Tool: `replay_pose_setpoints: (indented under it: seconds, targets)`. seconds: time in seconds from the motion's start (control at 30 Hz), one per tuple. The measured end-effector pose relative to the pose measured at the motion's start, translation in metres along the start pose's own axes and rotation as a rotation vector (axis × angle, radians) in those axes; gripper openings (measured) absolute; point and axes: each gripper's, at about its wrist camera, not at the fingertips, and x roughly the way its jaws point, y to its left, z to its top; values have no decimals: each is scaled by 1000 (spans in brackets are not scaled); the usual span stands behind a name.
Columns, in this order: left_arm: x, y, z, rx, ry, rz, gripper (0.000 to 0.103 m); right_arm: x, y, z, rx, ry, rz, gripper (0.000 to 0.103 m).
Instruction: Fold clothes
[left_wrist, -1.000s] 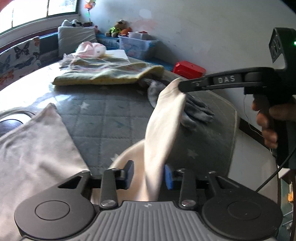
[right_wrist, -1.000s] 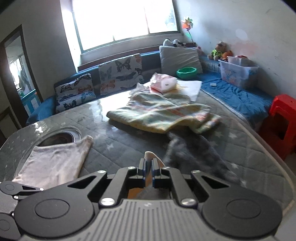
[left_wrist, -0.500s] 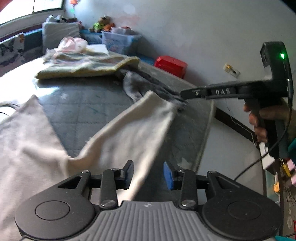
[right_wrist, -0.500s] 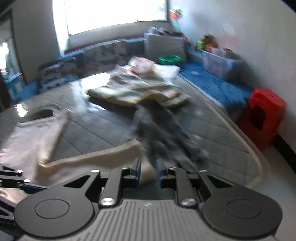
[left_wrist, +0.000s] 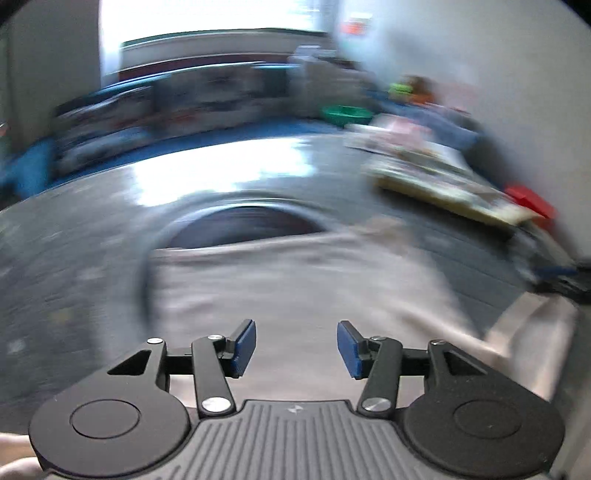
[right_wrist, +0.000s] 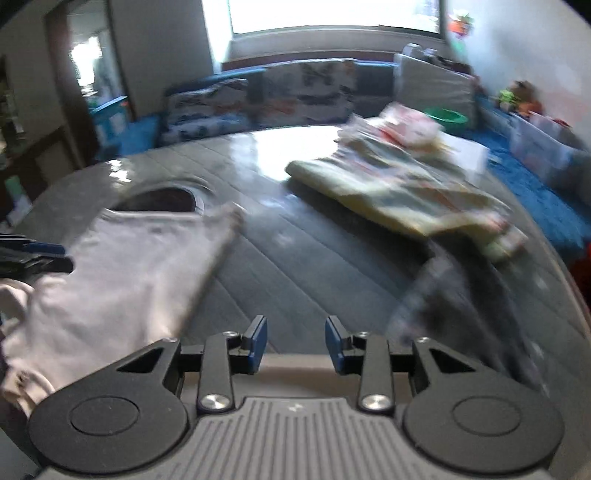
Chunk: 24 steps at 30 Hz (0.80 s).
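Note:
A cream-white garment (left_wrist: 295, 280) lies spread on the grey quilted table, blurred by motion; it also shows at the left in the right wrist view (right_wrist: 122, 273). My left gripper (left_wrist: 295, 347) is open and empty just above it. My right gripper (right_wrist: 294, 343) is open and empty over the bare table (right_wrist: 295, 258), to the right of the garment. The tip of the left gripper (right_wrist: 33, 254) shows at the left edge of the right wrist view, by the garment. The tip of the right gripper (left_wrist: 561, 280) shows at the right edge of the left wrist view.
A dark grey garment (right_wrist: 458, 306) lies crumpled at the right. A yellow-green folded blanket (right_wrist: 399, 192) with a pink item on it sits further back. A round hole (right_wrist: 159, 201) opens in the table beyond the cream garment. Cushions and a blue bench line the back.
Both grippers have let go of the cream garment and opened. The garment has dropped flat on the table. Both cameras have swung left, toward the window.

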Motion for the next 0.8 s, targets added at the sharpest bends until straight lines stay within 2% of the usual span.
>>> replay_pose_setpoints:
  seconds: [0.07, 0.17, 0.4, 0.6, 0.8]
  targets:
    - [10, 30, 9, -47, 2, 73, 54, 16, 10, 19, -24, 7, 34, 35]
    - [25, 58, 21, -85, 9, 143, 56, 45, 22, 44, -28, 29, 78, 35]
    - [63, 78, 45, -121, 38, 160, 65, 105, 41, 81, -29, 57, 96, 35]
    - [84, 80, 49, -111, 62, 163, 68, 142, 46, 92, -36, 100, 93, 37]
    - [97, 83, 49, -119, 70, 162, 68, 155, 50, 92, -57, 106, 88, 37]
